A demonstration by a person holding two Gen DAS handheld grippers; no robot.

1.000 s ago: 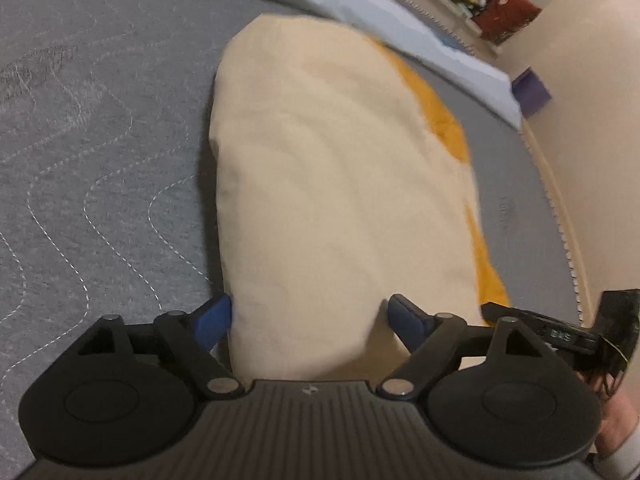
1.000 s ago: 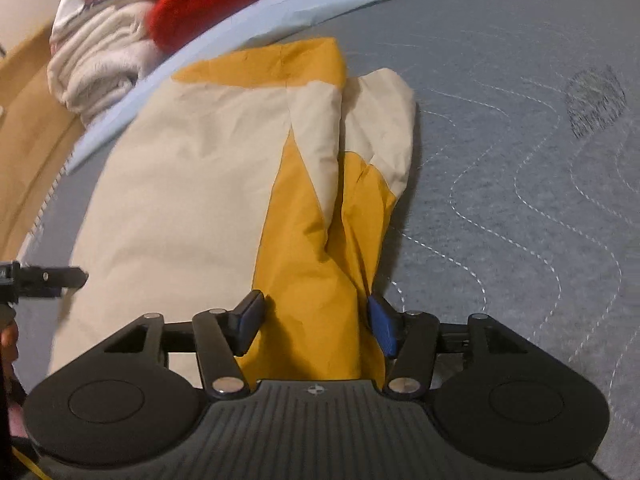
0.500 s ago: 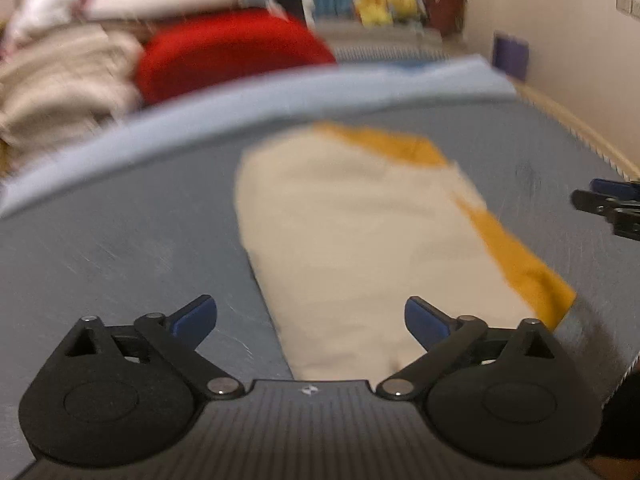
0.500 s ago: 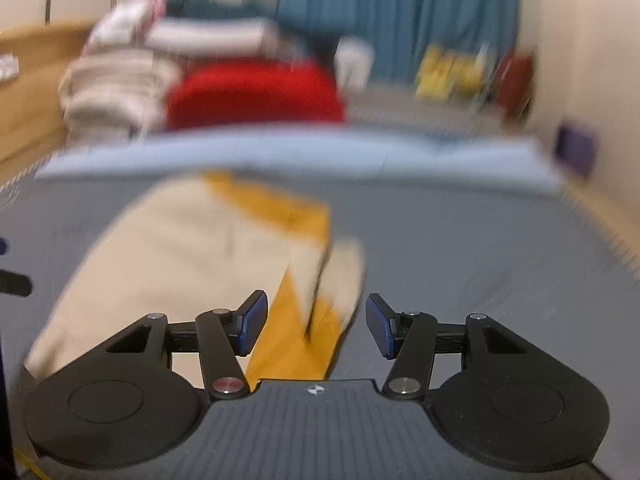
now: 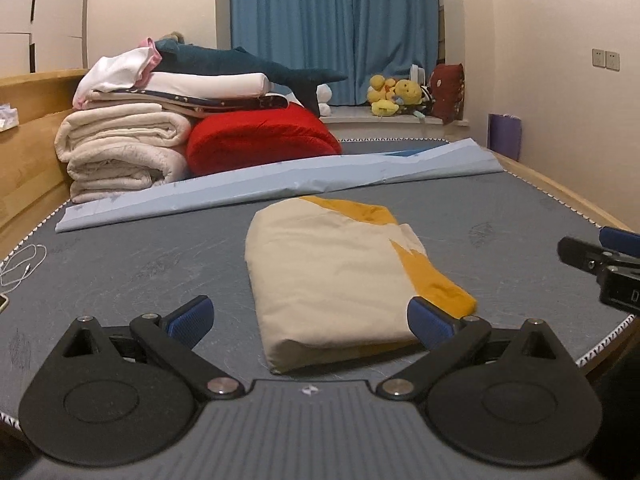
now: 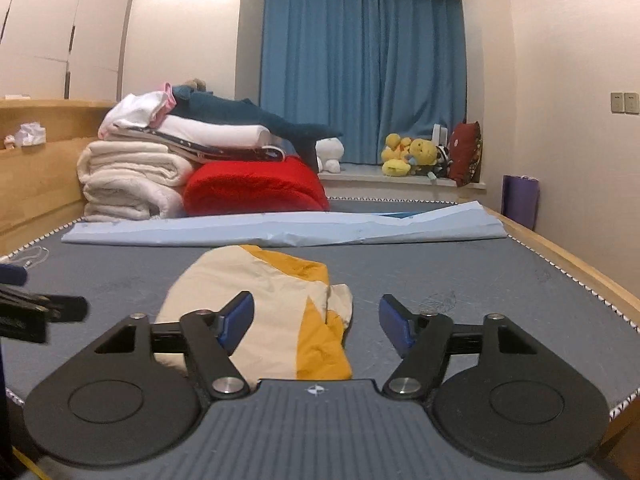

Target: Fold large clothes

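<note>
Bedroom with blue curtain [image 6: 362,68]; grey quilted mattress [image 5: 120,276] serves as the work surface. The folded cream-and-mustard garment [image 5: 336,284] lies near its middle, long axis running from the near edge toward the curtain, rounded end farthest, mustard panel along its right side. Left gripper [image 5: 310,320] stands fully spread, holding nothing. Right gripper [image 6: 316,320], jaws just widened, holds nothing; both hover above the cloth's near end.
</note>
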